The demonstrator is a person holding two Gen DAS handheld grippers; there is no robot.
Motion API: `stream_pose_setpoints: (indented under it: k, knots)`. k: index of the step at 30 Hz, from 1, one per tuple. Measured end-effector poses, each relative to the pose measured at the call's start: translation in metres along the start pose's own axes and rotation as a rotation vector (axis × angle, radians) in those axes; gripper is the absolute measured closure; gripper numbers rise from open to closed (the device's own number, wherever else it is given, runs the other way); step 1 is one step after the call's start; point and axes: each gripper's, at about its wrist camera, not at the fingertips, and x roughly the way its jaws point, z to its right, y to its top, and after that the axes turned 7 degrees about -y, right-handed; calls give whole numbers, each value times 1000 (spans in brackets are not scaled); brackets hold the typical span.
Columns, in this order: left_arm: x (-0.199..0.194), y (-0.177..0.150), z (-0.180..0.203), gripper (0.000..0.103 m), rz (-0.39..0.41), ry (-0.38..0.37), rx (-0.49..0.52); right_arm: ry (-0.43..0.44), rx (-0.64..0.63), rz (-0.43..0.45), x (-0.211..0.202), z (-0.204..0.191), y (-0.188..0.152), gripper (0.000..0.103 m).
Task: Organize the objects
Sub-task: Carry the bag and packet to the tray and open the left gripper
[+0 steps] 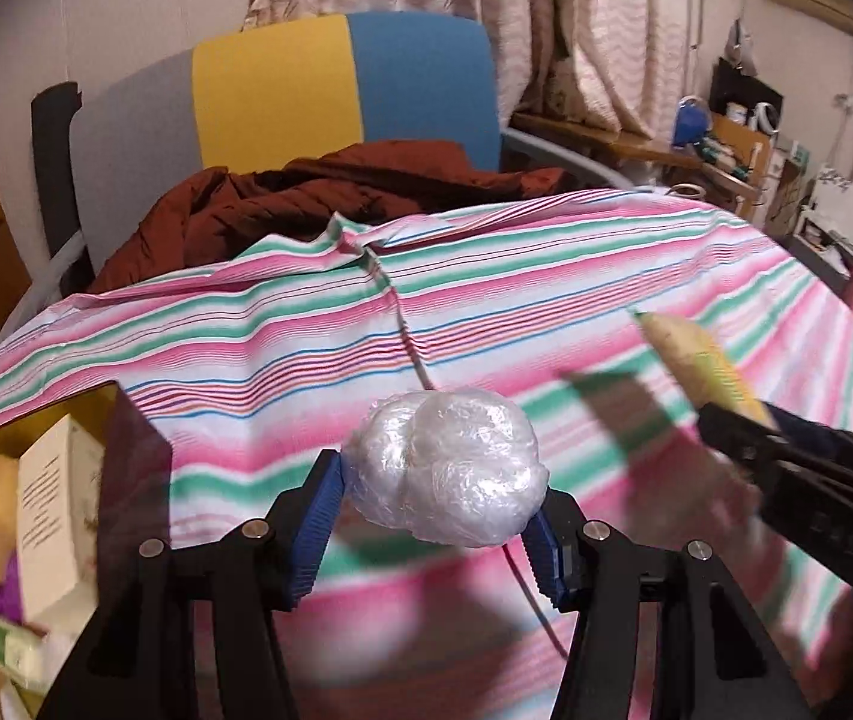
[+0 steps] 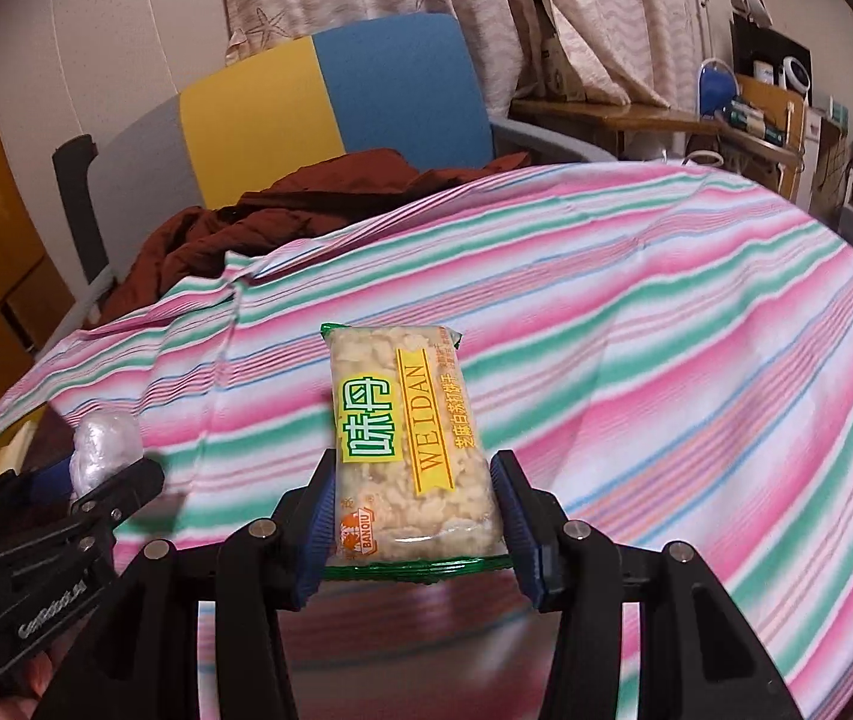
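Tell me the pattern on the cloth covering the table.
The cloth has pink, green and white stripes with thin blue lines, clearest in the right wrist view.

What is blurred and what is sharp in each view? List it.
Left wrist view: plastic-wrapped ball sharp, right gripper and its snack packet motion-smeared, striped cloth streaked near the bottom. Right wrist view: snack packet sharp, cloth streaked, fisheye bends edges.

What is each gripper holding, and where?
Left gripper: clear plastic-wrapped white lump, by its sides. Right gripper: yellow-labelled clear snack packet, by its lower long edges.
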Motion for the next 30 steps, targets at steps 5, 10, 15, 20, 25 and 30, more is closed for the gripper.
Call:
stream_pose_setpoints:
  k: [5,10,15,20,25,30]
  knots:
    - [-45,-14,-7,46,35,-48,-9,52,-13,-16,-17,-18,-9,53]
    - [-83,-28,-35,46,42,-65,-66,139,-62,-24,-38,-53,-16,53]
    - [-123,-46,-74,46,75,-14,-142,238,-145,-17,-59,-98,-19,53]
    - [-153,-71,-114,45,90,77,-198,356,-242,-25,-75,-152,-20,53]
    - [-160,-94,-151,45,60,125,-274,467,-318,-61,-81,-208,-22,53]
    - [-154,-105,-171,45,20,120,-306,494,-384,-109,-79,-252,-31,53]
